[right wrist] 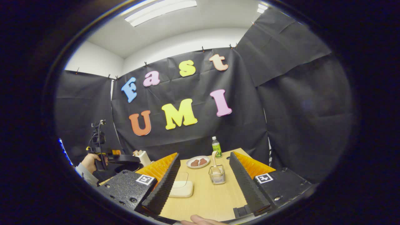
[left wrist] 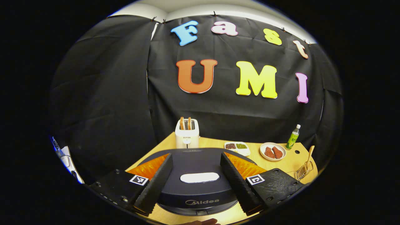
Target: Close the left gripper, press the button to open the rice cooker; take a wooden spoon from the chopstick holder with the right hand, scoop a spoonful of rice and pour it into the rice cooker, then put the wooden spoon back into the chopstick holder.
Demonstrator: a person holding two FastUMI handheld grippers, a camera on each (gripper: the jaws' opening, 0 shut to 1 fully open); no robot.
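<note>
Left gripper view: left gripper gapes wide, empty, rice cooker lid down between jaws; right gripper likewise spread, wooden spoon untouched ahead—nothing done.

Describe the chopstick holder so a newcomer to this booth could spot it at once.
Start at the wooden table and find the green bottle near its back edge. Just in front stands the chopstick holder, a small wire basket. Unlike its neighbours, it has a wooden spoon sticking up.
</note>
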